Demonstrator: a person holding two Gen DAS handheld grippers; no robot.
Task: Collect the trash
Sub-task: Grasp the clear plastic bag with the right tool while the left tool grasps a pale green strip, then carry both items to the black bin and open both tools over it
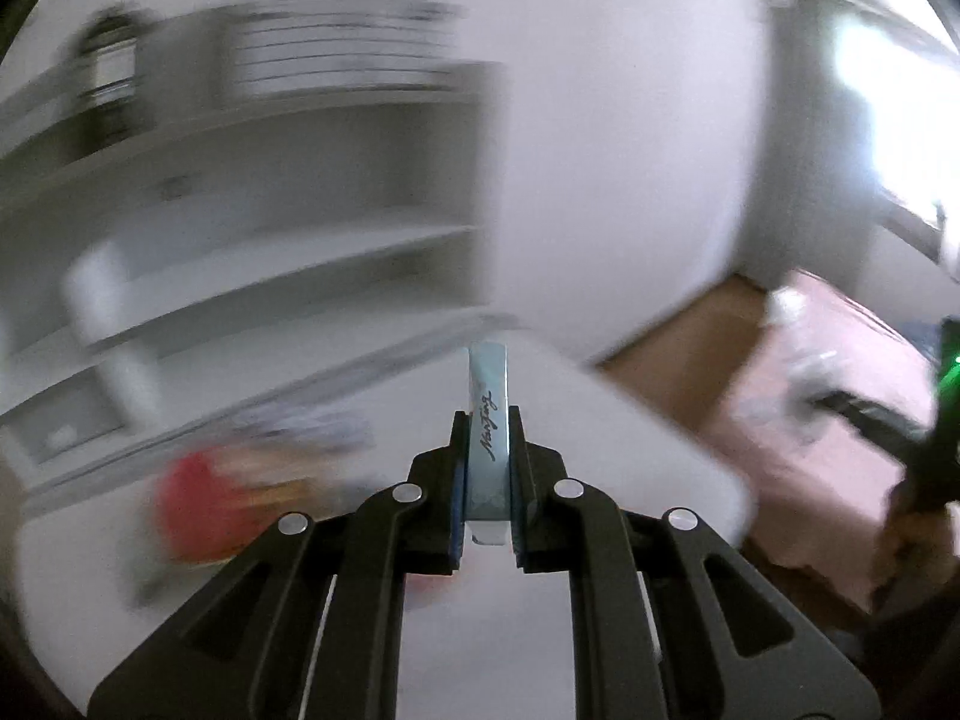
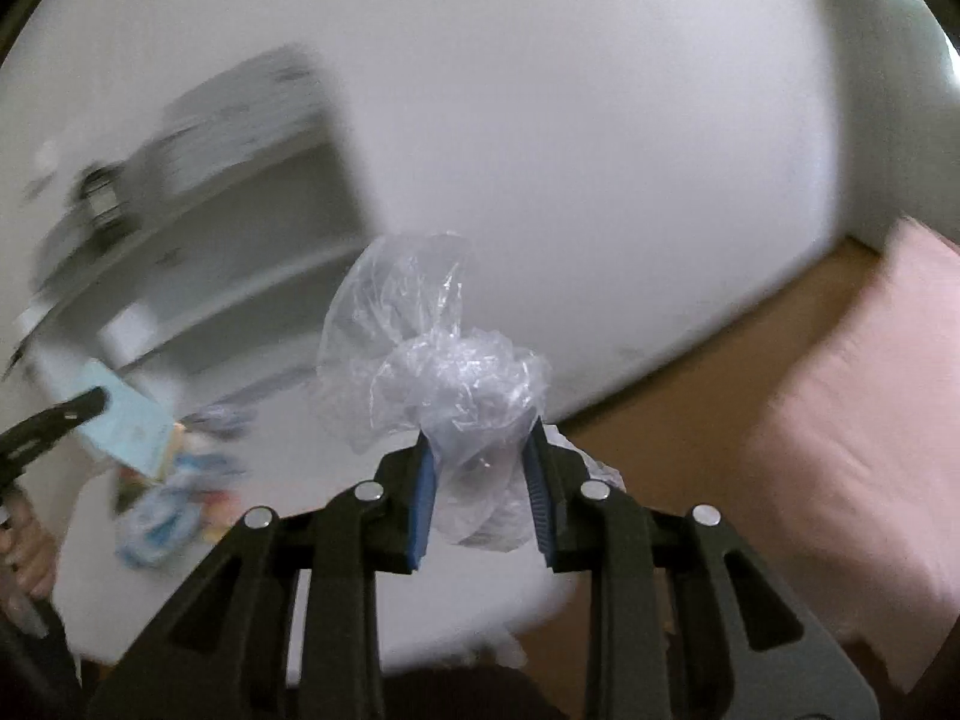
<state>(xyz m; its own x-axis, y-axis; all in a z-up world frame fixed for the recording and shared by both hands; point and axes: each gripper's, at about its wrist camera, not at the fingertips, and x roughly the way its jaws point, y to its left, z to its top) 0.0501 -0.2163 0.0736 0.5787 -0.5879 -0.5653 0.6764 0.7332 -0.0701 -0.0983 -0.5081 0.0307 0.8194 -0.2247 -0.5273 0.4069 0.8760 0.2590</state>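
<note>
A flat pale-blue packet (image 1: 489, 420) is clamped edge-on between the fingers of the left gripper (image 1: 487, 444), its top standing up beyond the fingertips. A crumpled clear plastic bag (image 2: 444, 360) is pinched between the fingers of the right gripper (image 2: 480, 450), most of it bulging out ahead of the pads. Two pieces are thus judged collected and carried — no bin can be seen in either blurred view. More litter (image 2: 174, 492) is left on the white worktop (image 2: 420, 600), down and to the left of the right fingers; a red item (image 1: 192, 504) lies left of the left fingers.
</note>
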